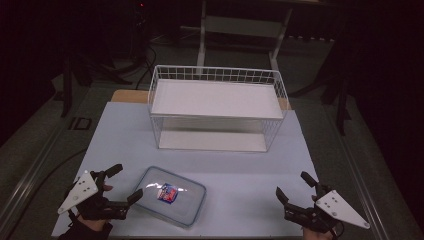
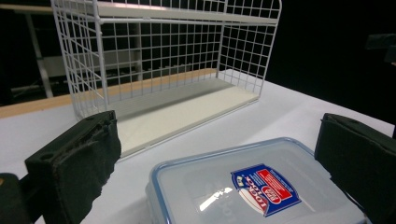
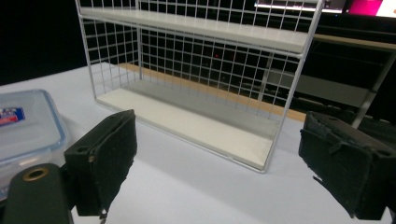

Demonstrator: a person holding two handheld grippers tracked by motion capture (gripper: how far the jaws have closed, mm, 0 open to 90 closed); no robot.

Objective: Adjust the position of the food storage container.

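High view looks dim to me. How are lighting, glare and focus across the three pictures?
High view: room black, the table evenly lit, a glare streak on the container lid. Left gripper view: sharp label, a bright reflection on the lid, near jaws soft. Right gripper view: wire rack crisp, jaws blurred, a bright pink patch at top right.

A clear plastic box (image 1: 170, 196) with a blue-rimmed lid lies flat on the near left part of the surface, its lid shut and turned at a slant to the surface's edge. A red, white and blue label (image 1: 168, 193) sits on the middle of the lid. The box rests well apart from the white wire rack (image 1: 216, 107) farther back.
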